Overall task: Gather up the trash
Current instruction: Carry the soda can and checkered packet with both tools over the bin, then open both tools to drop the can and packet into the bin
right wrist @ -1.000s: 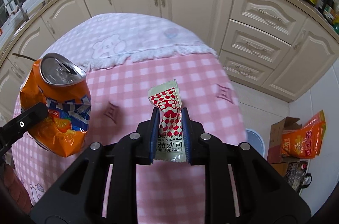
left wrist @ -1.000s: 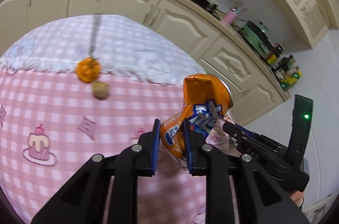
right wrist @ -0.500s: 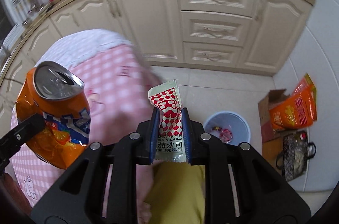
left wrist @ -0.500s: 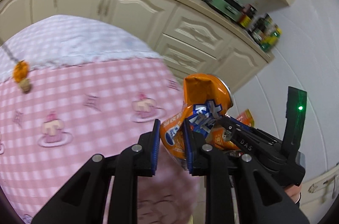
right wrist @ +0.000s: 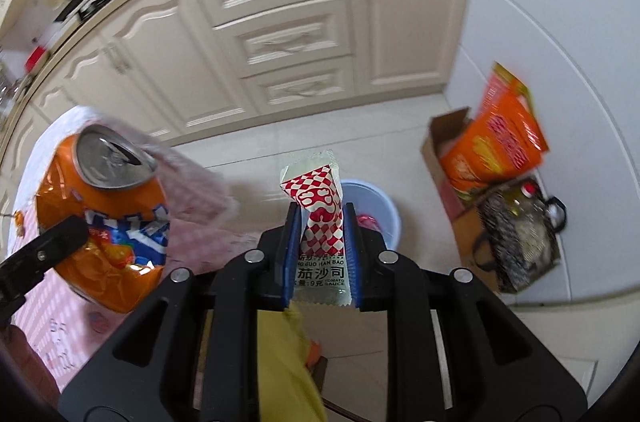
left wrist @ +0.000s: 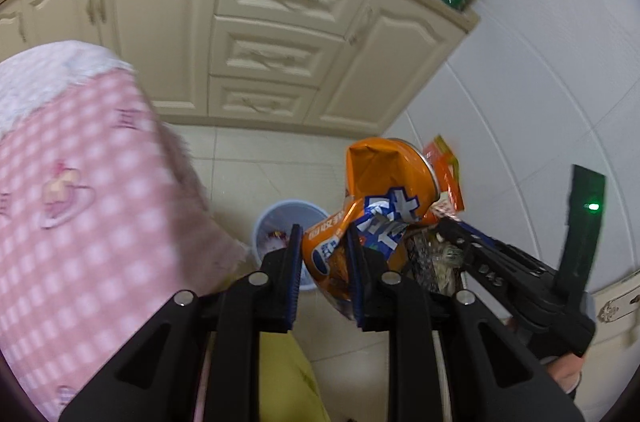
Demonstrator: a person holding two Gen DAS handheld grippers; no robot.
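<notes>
**Can and sauce packet held above kitchen floor, bin below**

The left gripper [left wrist: 324, 258] is clamped on a crushed orange soda can [left wrist: 380, 198], its blue pads pressing the dented lower body while the can's top tilts up and to the right. In the right wrist view the same can [right wrist: 104, 206] shows at left w/ its silver lid and open tab facing the camera. The right gripper [right wrist: 322, 242] is closed on a small ketchup packet [right wrist: 320, 218], red-and-white checked on its upper half, pale w/ printed text below; the packet stands upright between the pads, top edge well clear of them.

Both items are in the air, off the table [left wrist: 80, 190], whose pink checked cloth fills the left side of the left wrist view, blurred. A pale blue trash bin [left wrist: 276, 218] stands on the tiled floor [left wrist: 248, 158] just beyond the grippers; bits of wrapper are visible inside, approx. all that can be made out. In the right wrist view the bin [right wrist: 384, 210] sits directly behind the packet.

Cream cabinets [right wrist: 280, 34] run along the back. By the white wall, a cardboard box [right wrist: 448, 138] holds an orange snack bag [right wrist: 496, 142], w/ a dark patterned bag [right wrist: 520, 242] next to it. Yellow fabric [right wrist: 284, 358] shows beneath the right gripper.
</notes>
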